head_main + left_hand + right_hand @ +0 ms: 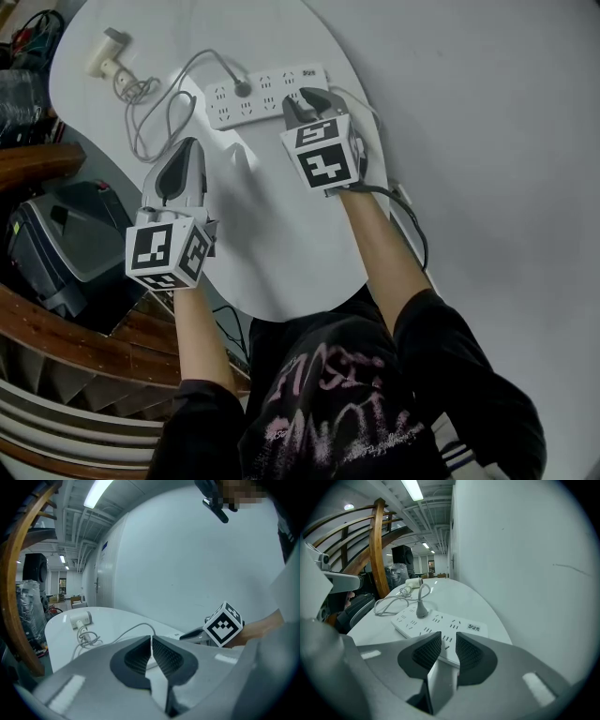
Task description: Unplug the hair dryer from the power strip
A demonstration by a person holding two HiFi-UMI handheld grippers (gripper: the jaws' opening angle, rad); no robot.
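The plug [243, 87] stands in the power strip [272, 94] along the counter's [281, 244] far edge, just ahead-left of the slightly parted, empty right claw [305, 98]; the left claw [190, 145], closed on nothing, hangs farther back.

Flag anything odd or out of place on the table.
Nothing stands out. The hair dryer lies near the far end of the white table, its cord in loose loops and its plug seated in the power strip. No spill or damage shows.
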